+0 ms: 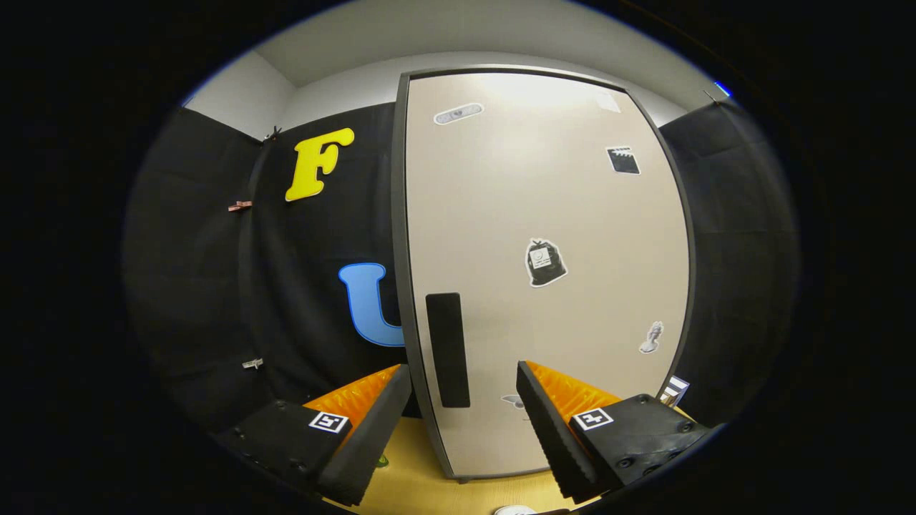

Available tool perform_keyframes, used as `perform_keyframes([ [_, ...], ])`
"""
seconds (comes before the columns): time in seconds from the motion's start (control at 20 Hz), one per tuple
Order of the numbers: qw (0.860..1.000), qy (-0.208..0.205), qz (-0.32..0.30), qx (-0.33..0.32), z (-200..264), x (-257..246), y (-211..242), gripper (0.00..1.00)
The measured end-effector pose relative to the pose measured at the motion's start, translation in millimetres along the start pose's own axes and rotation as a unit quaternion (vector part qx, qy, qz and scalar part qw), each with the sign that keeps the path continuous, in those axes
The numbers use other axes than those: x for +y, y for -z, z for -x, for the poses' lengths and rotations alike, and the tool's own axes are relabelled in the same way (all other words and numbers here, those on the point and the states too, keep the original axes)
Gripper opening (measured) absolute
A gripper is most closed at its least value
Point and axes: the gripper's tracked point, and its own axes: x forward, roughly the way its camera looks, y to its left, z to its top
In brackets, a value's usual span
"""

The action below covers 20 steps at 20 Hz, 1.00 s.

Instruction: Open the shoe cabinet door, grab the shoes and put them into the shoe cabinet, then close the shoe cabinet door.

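Shoe cabinet door [558, 214] beyond parted hand-held gripper [464, 390]

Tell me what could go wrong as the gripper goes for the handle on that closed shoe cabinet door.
The gripper is open and the dark handle lies just ahead, nearer one finger than the other, so a straight close might clip only its edge. The handle looks flat against the cabinet door, so the fingers may slip off. The handle sits by the door's edge; a crooked pull could twist the cabinet on the wooden surface.

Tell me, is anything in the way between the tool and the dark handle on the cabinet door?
No. In the gripper view the open tool points at the closed cabinet door; its handle stands just beyond the fingers, with nothing between.
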Motion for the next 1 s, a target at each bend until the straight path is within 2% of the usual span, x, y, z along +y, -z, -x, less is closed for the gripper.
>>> perform_keyframes([
  [0.35, 1.0, 0.016, -0.003, 0.001, -46.4, 0.4, 6.6, 0.96],
  [0.4, 1.0, 0.018, -0.003, 0.001, -51.8, 0.3, 7.5, 0.9],
  [0.45, 1.0, 0.019, -0.003, 0.001, -55.7, 1.3, 8.4, 0.79],
  [0.7, 1.0, 0.023, 0.002, 0.004, -64.6, 3.2, 11.6, 0.79],
  [0.75, 1.0, 0.026, 0.003, 0.001, -67.6, 3.1, 11.6, 0.63],
  [0.8, 1.0, 0.031, 0.006, 0.0, -66.6, 1.6, 11.4, 0.58],
  [0.9, 1.0, 0.022, 0.008, 0.004, -66.5, 7.6, 13.7, 0.6],
  [1.0, 1.0, 0.026, 0.015, 0.002, -65.2, 8.3, 12.9, 0.38],
])
